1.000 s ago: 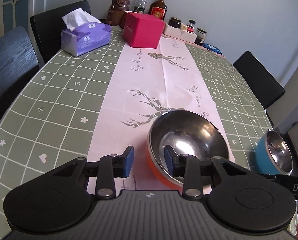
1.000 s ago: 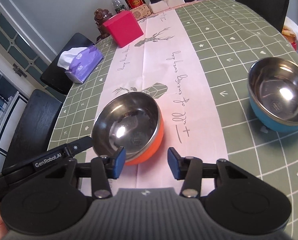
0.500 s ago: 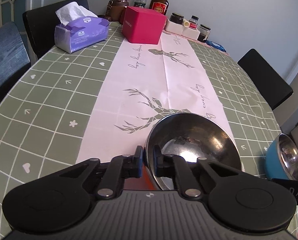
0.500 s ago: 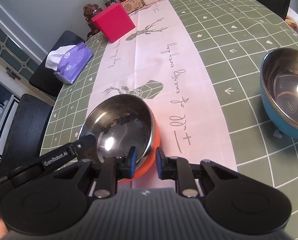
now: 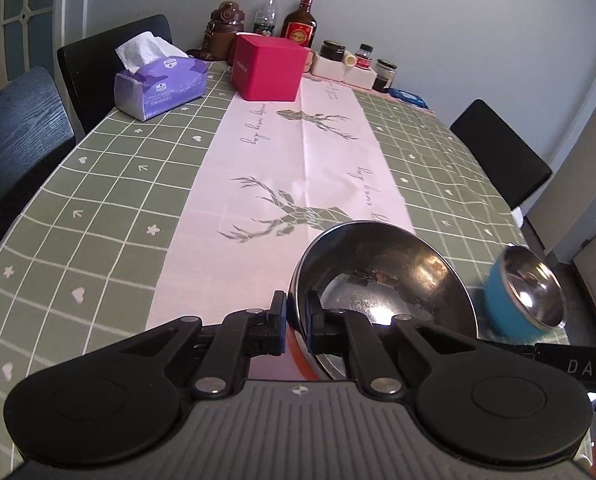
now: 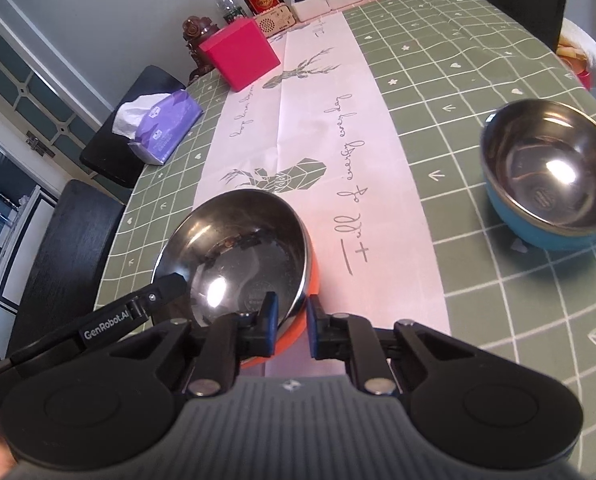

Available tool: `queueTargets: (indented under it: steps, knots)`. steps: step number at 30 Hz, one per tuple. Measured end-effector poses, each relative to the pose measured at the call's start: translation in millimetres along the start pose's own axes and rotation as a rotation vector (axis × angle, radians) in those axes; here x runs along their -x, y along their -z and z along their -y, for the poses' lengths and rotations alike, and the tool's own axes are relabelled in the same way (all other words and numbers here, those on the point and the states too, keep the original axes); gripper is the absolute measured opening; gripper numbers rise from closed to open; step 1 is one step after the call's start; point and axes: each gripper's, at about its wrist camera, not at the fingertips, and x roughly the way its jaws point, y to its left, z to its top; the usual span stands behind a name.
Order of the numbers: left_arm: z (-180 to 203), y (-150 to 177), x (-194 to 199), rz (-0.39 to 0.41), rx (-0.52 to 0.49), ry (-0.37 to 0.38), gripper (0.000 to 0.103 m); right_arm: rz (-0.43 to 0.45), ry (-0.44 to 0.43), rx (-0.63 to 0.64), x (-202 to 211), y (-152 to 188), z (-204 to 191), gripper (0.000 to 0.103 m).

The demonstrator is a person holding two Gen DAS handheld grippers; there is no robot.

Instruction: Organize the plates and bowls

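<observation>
An orange bowl (image 5: 386,276) with a shiny steel inside sits at the near end of the pink table runner (image 5: 298,168). My left gripper (image 5: 295,320) is shut on its near-left rim, one pad inside and one outside. In the right wrist view the same orange bowl (image 6: 237,248) has its near-right rim between the pads of my right gripper (image 6: 291,314), whose jaws are closing on it. A blue bowl (image 6: 550,176), also steel inside, stands apart to the right on the green cloth. In the left wrist view, the blue bowl (image 5: 526,292) shows just beyond the orange one.
A purple tissue box (image 5: 161,84) and a red box (image 5: 269,68) stand at the far end, with bottles (image 5: 298,20) and jars (image 5: 362,60) behind them. Black chairs (image 5: 502,152) ring the green checked table (image 5: 97,200).
Both grippers stood open on either side of the orange bowl's near rim; both have since closed onto the rim. The bowl now looks slightly tilted.
</observation>
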Motion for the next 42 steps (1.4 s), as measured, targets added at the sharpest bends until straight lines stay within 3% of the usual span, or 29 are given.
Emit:
queueTargets:
  steps: [4, 8, 16, 26, 42]
  knots:
    - [21, 22, 36, -0.009, -0.027, 0.015, 0.011, 0.016, -0.012, 0.000, 39, 24, 12, 0.012]
    - [38, 48, 63, -0.020, -0.040, 0.081, 0.013, 0.036, -0.008, -0.001, 74, 51, 29, 0.011]
    - [65, 96, 81, -0.074, -0.074, 0.182, 0.015, 0.066, 0.021, -0.069, 117, 99, 76, 0.009]
    - [74, 127, 62, -0.197, -0.039, 0.256, 0.015, 0.098, 0.068, -0.112, 133, 120, 104, 0.007]
    - [76, 135, 55, -0.265, -0.036, 0.260, 0.017, 0.050, 0.118, -0.115, 121, 122, 113, 0.007]
